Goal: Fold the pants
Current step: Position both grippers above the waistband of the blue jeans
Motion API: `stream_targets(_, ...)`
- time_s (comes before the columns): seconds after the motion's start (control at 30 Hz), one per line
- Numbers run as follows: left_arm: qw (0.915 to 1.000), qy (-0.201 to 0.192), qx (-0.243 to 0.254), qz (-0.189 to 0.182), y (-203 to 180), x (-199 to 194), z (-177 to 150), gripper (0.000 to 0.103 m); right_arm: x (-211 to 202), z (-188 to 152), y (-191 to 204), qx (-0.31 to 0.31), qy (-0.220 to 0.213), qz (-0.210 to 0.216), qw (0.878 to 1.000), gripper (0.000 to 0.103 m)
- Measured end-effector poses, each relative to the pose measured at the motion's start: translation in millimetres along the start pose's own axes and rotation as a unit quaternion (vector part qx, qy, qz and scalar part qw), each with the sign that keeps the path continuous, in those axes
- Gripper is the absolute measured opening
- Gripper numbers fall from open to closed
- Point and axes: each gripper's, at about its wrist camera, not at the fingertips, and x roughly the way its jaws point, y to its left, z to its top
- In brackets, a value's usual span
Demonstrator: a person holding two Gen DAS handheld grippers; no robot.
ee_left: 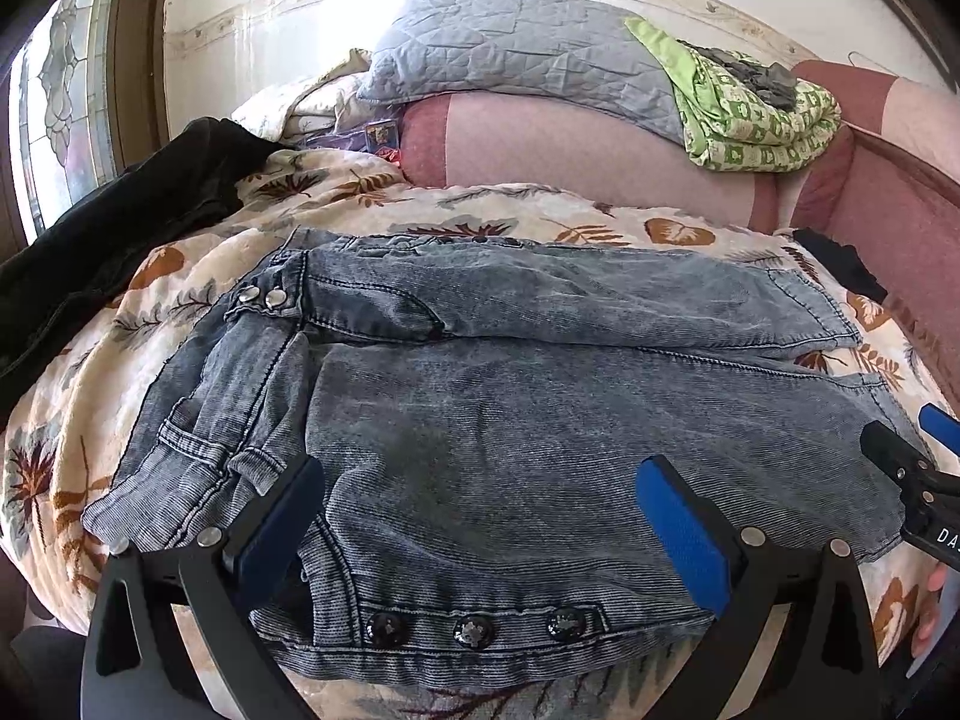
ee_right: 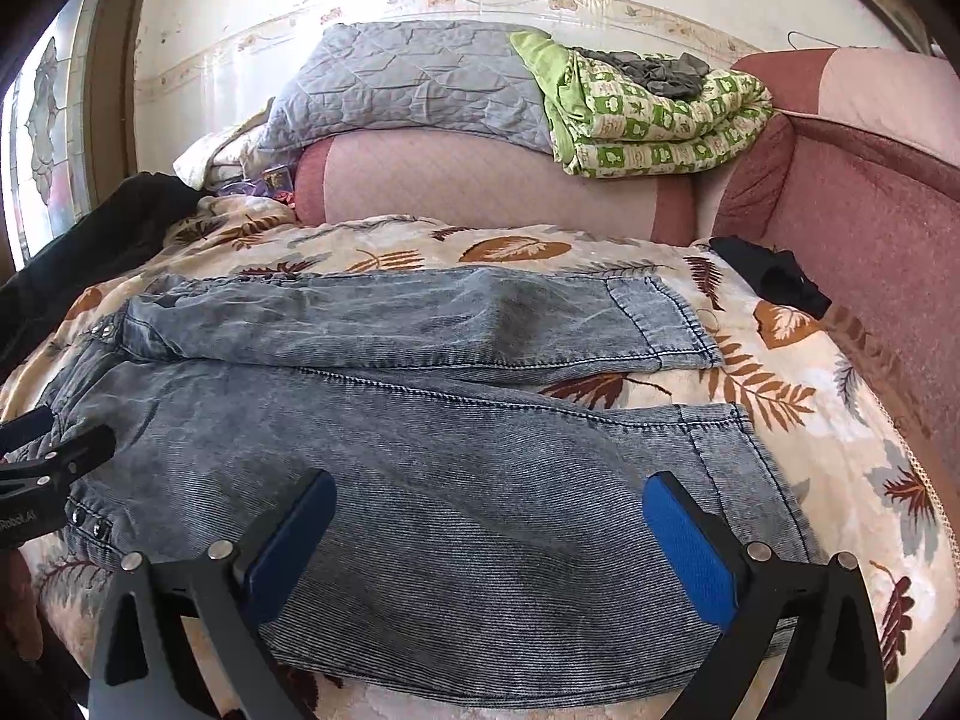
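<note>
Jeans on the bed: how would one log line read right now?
jeans: flat, unfolded, legs apart | left gripper: open above waist | right gripper: open above near leg

Pants (ee_right: 420,420) lying flat on blanket (ee_right: 840,420), waistband left, legs running right; pillow (ee_right: 414,78) sitting behind on sofa (ee_right: 480,180).
</note>
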Motion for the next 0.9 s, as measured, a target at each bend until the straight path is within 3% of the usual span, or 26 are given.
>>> stream_targets(0.9,1.0000,0.001,-0.010,0.000,3.8,1.0,-0.5,0.103,1.5,0.1,-2.1,0.007,0.005,-0.003,1.000,0.103)
